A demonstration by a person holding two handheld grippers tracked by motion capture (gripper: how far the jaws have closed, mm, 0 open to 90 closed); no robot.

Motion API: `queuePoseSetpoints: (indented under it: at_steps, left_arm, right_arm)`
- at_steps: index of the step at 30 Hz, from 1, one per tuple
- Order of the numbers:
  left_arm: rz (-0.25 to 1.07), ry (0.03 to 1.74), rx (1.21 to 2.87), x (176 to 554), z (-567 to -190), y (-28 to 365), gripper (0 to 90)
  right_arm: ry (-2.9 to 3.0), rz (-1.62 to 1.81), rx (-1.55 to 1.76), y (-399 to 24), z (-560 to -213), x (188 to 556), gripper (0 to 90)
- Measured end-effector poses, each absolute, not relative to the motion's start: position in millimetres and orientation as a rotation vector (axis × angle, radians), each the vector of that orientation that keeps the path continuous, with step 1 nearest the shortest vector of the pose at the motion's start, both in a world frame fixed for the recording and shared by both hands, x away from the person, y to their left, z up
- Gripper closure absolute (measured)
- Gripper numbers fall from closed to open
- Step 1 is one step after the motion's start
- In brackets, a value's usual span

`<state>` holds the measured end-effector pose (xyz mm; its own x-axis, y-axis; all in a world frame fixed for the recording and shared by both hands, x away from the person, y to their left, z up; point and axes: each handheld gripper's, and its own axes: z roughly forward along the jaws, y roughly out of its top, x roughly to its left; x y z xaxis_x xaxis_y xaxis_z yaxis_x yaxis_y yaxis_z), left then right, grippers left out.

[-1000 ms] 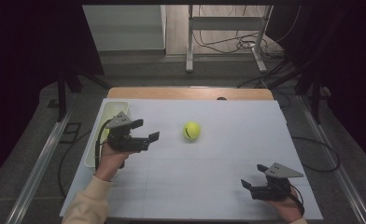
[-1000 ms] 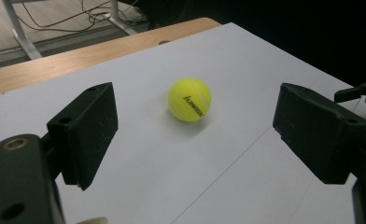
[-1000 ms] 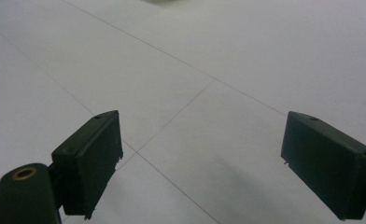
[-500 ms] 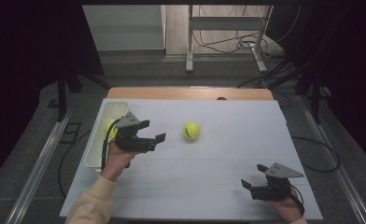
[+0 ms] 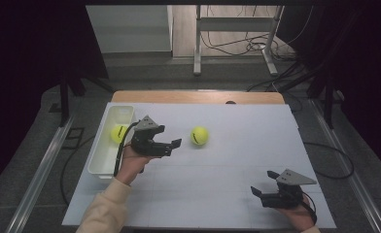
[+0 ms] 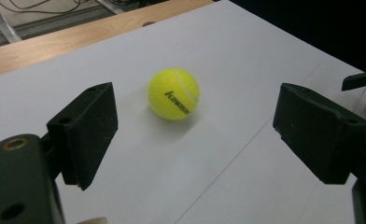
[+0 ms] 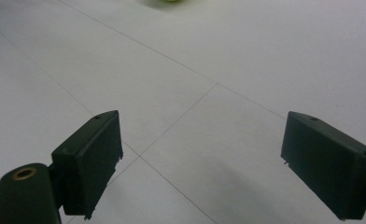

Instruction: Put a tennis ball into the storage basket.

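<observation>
1. White bin at far left is holding one tennis ball.
2. My left gripper, jaws wide and empty, is closing in on the loose Kawasaki ball, nearer than a second ago; grasp likely next.
3. My right gripper is idling open, empty.

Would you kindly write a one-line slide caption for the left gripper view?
Open left gripper faces a yellow felt tennis ball resting on the white table.

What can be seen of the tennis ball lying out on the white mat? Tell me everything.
The tennis ball is bright yellow and fuzzy, with a pale curved seam and dark printed lettering on its side. It lies on the white mat, nothing touching it, right of the white bin. The left gripper points at it, jaws open, apart from it.
</observation>
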<state>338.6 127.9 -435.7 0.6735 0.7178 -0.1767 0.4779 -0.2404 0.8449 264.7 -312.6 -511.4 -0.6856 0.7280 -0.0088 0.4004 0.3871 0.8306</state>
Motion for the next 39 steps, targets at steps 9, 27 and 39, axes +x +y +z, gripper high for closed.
queuePoseSetpoints:
  at_steps: [9,27,39]
  left_arm:
    - [0.288,0.939,1.924,348.6,-442.2,117.3,14.8]
    - [0.265,0.984,1.967,365.0,-459.3,103.6,14.8]
    - [0.257,0.99,1.997,372.8,-467.5,94.5,14.8]
  right_arm:
    - [2.278,1.201,0.982,-311.7,-511.7,265.2,13.0]
    - [2.281,1.204,0.979,-311.8,-511.6,265.2,13.0]
    - [2.281,1.202,0.983,-312.0,-512.0,265.5,13.0]
